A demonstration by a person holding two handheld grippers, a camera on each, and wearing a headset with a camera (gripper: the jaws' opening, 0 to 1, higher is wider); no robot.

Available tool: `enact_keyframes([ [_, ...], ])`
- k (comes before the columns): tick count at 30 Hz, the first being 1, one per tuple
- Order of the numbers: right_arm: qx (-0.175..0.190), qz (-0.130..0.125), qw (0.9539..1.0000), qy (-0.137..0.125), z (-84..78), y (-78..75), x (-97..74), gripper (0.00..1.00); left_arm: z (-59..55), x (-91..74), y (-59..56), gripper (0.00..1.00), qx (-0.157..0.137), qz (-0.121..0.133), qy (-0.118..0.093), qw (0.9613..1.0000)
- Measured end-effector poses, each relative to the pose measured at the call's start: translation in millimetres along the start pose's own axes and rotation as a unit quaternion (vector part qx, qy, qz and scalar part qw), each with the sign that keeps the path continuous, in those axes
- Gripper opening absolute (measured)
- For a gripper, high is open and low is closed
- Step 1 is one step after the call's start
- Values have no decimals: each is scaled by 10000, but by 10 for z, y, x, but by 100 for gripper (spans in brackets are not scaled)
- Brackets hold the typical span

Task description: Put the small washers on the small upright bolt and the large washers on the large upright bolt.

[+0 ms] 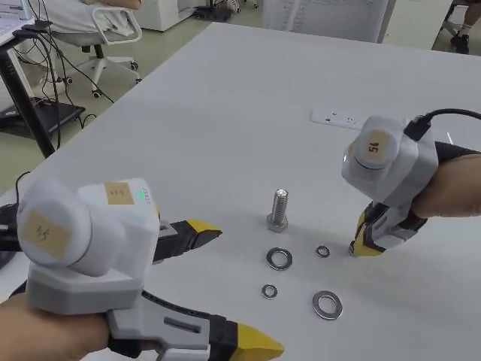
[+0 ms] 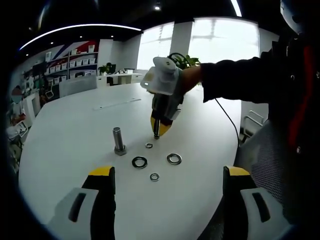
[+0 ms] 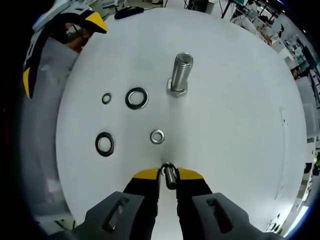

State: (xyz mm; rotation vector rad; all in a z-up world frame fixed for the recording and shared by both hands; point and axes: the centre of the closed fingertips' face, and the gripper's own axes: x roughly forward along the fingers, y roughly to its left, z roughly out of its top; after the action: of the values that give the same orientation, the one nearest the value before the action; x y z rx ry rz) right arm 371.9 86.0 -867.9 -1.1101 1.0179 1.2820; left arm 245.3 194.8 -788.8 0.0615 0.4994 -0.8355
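White table [image 1: 225, 113] runs across an office, with an office chair [image 1: 105, 30] off its 11 o'clock corner and a power strip [image 1: 338, 118] lying flat toward 1 o'clock. In the head view the large bolt [image 1: 278, 210] stands upright on its head near the middle of the table. Four washers lie flat around its near side, all apart from each other and none on a bolt. The first large washer [image 1: 279, 258] is at the bolt's 6 o'clock, just beside it. The second small washer [image 1: 269, 290] is farther along that line. The first small washer [image 1: 322, 251] is at about 4 o'clock and the second large washer [image 1: 328, 304] at about 5 o'clock, farther out.

The right gripper [image 1: 363, 242] points down at the table just beside the first small washer, at its 3 o'clock. Its jaws are pinched narrow on the small bolt [image 3: 170, 176], which sticks out between the yellow tips. Whether the bolt touches the table cannot be told.

The left gripper [image 1: 239, 288] is at the bolt's 8 o'clock, jaws spread wide and holding nothing.
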Motion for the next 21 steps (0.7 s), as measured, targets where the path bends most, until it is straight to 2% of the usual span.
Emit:
enact_keyframes([
  [16,42,62,10000,-19,15,7,17,14,1,5,-12,89,-3,4,7,10000],
  [21,67,92,9999,-39,20,31,10,17,-3,5,-14,89,3,8,16,10000],
])
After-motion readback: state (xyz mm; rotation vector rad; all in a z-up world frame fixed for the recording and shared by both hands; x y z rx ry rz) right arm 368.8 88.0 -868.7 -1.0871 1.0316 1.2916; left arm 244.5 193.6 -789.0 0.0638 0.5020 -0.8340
